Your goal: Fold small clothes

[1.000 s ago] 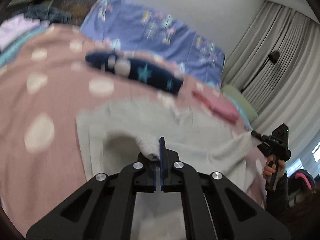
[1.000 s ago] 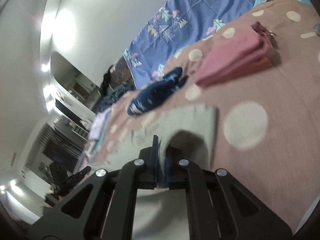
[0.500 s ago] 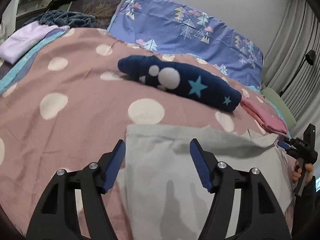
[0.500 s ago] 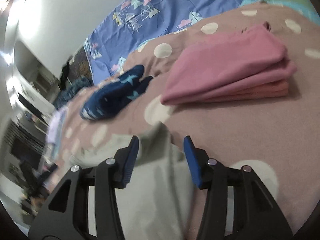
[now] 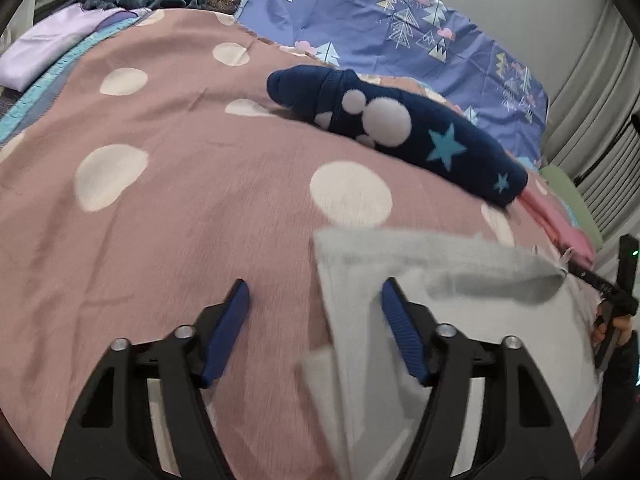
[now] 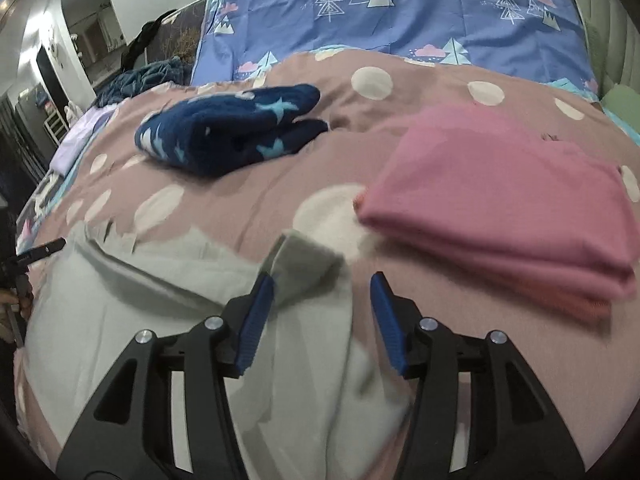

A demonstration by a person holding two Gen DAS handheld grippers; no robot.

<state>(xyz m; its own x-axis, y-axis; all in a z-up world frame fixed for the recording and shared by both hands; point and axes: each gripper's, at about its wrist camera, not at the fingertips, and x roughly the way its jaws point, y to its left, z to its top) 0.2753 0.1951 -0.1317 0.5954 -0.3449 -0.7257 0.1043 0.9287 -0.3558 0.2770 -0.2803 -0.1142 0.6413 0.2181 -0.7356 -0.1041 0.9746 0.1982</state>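
A light grey garment (image 5: 460, 320) lies spread flat on the pink dotted bedcover (image 5: 180, 208). My left gripper (image 5: 316, 308) hovers over its left edge with the jaws closing. That edge lies under the gap by the right finger, and neither pad touches the cloth. In the right wrist view the grey garment (image 6: 140, 300) has a turned-up far right corner. My right gripper (image 6: 322, 308) stands over that corner, jaws opening and gripping nothing. Each gripper shows small in the other's view: the right gripper (image 5: 600, 284) and the left gripper (image 6: 36, 252).
A rolled navy garment with stars (image 5: 400, 132) lies beyond the grey one. A folded pink stack (image 6: 500, 208) sits just right of my right gripper. A purple patterned sheet (image 6: 400, 12) covers the bed's far end. Lilac and dark clothes (image 5: 60, 40) are piled at the far left.
A second ago both grippers were shut on the grey garment and held it up. Both have let go and opened; the garment now lies flat, and both grippers have dropped towards its far corners.
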